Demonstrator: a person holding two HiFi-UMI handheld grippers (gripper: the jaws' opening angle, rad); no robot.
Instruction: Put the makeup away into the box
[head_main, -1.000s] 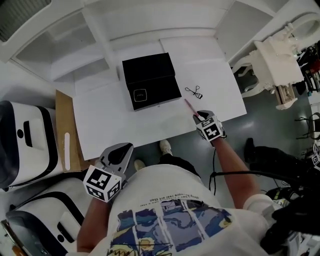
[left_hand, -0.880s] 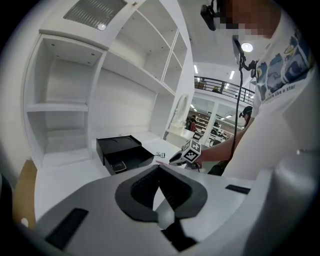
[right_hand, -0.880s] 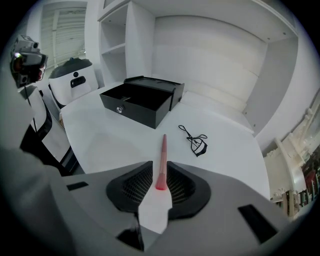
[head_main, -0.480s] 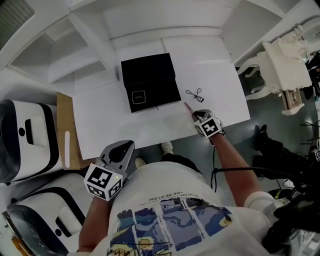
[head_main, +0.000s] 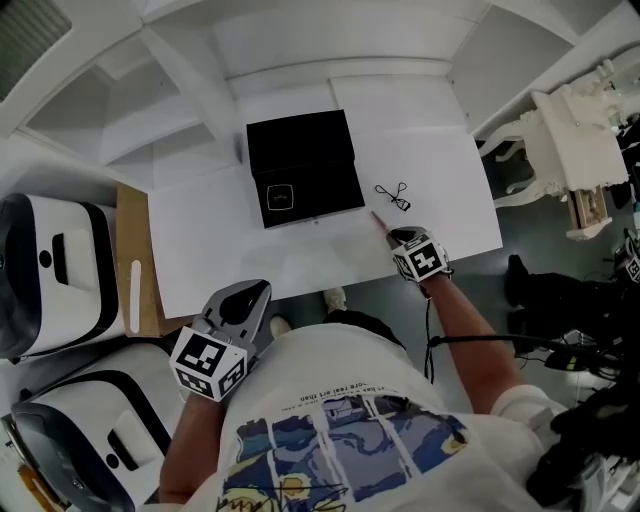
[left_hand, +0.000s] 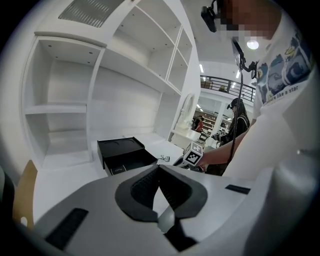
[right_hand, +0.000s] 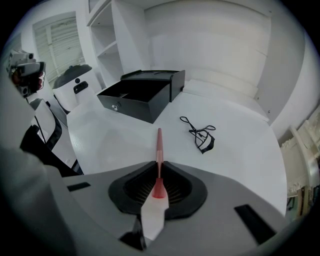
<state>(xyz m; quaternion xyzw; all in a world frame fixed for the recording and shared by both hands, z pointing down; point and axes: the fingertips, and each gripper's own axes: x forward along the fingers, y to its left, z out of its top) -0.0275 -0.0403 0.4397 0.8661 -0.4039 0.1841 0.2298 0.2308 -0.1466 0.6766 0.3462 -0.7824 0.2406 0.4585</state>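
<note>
At the front edge of the desk (head_main: 230, 265) the right gripper (right_hand: 159, 167), jaws just now closing, is pinching the pink pencil (right_hand: 159, 142) for carrying to the black box (head_main: 300, 165); the left gripper (left_hand: 159, 170) is waiting clenched, empty.

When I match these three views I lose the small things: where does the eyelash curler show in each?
Head view: eyelash curler right of centre, just right of the black box.
Left gripper view: small, near centre, right of the box.
Right gripper view: right of centre, right of the pink pencil; box behind, to the left.
Shared landmark: the black box.
</note>
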